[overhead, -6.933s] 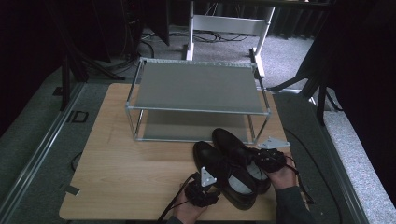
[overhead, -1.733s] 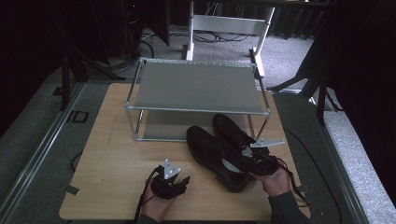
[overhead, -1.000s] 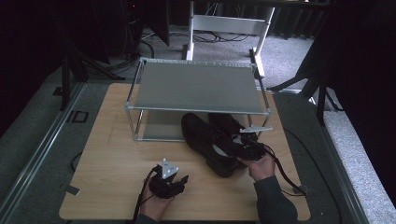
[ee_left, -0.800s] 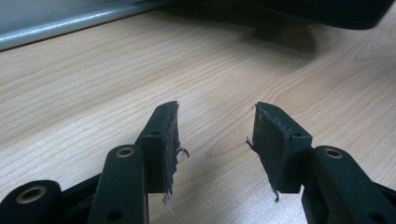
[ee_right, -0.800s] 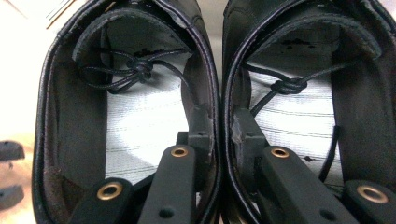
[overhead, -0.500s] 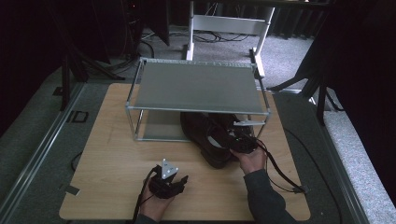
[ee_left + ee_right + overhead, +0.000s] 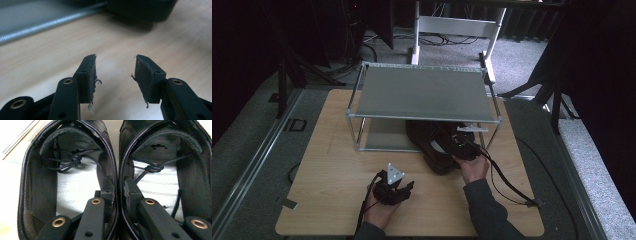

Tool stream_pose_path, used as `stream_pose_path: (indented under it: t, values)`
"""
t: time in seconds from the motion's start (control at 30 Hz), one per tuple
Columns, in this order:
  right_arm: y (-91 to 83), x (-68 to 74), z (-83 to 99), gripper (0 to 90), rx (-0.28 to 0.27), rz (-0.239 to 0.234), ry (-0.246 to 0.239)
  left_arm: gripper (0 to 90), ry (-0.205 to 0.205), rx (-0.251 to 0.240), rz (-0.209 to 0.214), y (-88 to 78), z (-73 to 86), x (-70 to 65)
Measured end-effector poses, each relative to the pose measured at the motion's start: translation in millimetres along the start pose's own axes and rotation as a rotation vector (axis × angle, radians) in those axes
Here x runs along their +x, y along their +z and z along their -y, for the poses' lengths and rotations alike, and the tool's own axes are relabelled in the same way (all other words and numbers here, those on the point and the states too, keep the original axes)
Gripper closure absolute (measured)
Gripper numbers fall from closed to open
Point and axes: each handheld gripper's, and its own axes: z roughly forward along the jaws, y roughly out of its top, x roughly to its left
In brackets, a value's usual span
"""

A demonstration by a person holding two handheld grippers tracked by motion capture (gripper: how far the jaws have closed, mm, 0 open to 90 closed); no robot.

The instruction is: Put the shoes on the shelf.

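Black shoes (image 7: 439, 145) pinched together by right gripper (image 7: 464, 148), toes pointing under rack (image 7: 422, 95); left gripper (image 7: 393, 187) fingers apart, idle near front edge.

two shoes (image 7: 67, 182), one rack (image 7: 422, 92), one table (image 7: 327, 170)

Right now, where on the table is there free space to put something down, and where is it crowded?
Bare wood lies left of the rack out to the table edge, and between the rack's front and the open left gripper. The rack's top shelf is bare too. It is crowded at front right, where the right gripper pinches the two black shoes together.
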Motion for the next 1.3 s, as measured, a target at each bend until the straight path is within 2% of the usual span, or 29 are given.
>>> stream_pose_path:
  t: [0.03,0.07,0.17,0.23,0.3,0.33,0.37,0.5,0.6,0.77,0.8,0.87,1.07,1.3]
  values:
    - [0.0,0.0,0.0,80.7,0.000,0.000,0.000,52.6,0.000,0.000,0.000,0.0,0.0,0.0]
    - [1.5,1.7,-0.8,80.6,-0.002,0.006,-0.004,53.0,0.003,-0.011,-0.006,4.4,-8.8,2.7]
    - [2.7,2.9,-1.6,80.6,-0.008,0.005,-0.003,53.9,0.012,-0.026,-0.016,10.9,-21.8,6.0]
    - [3.0,3.4,-1.8,80.6,-0.009,0.006,-0.002,54.8,0.014,-0.032,-0.021,12.9,-25.1,6.6]
    - [3.8,4.2,-2.3,80.6,-0.015,0.010,-0.002,55.5,0.026,-0.045,-0.039,21.1,-40.1,8.9]
    - [4.6,3.8,-2.8,80.6,-0.017,0.010,0.005,56.6,0.026,-0.045,-0.039,21.1,-40.1,8.9]
    - [5.0,3.4,-3.1,80.6,-0.016,0.010,0.004,58.0,0.035,-0.048,-0.043,26.7,-48.4,9.2]
    - [6.0,2.8,-3.4,80.6,-0.015,0.017,0.001,64.4,0.045,-0.045,-0.044,38.9,-60.1,6.5]
    - [6.8,2.4,-3.8,80.6,-0.020,0.023,0.005,71.0,0.036,-0.037,-0.027,46.2,-65.1,3.0]
    - [7.7,2.3,-4.8,80.7,-0.027,0.019,0.018,78.4,0.048,-0.019,-0.007,57.6,-70.8,-4.1]
    - [8.0,2.4,-4.9,80.8,-0.029,0.014,0.021,80.1,0.049,-0.026,-0.011,58.7,-72.0,-5.0]
    - [9.5,3.5,-3.9,80.9,-0.036,0.024,0.010,81.1,0.054,-0.016,-0.022,61.5,-74.8,-5.3]
    - [12.6,4.8,-2.7,80.9,-0.057,0.055,0.019,85.6,0.055,-0.013,-0.029,69.9,-79.4,-3.2]
    - [20.6,8.4,-0.1,80.9,-0.115,0.092,0.061,89.4,0.047,-0.021,-0.079,82.3,-86.6,2.1]
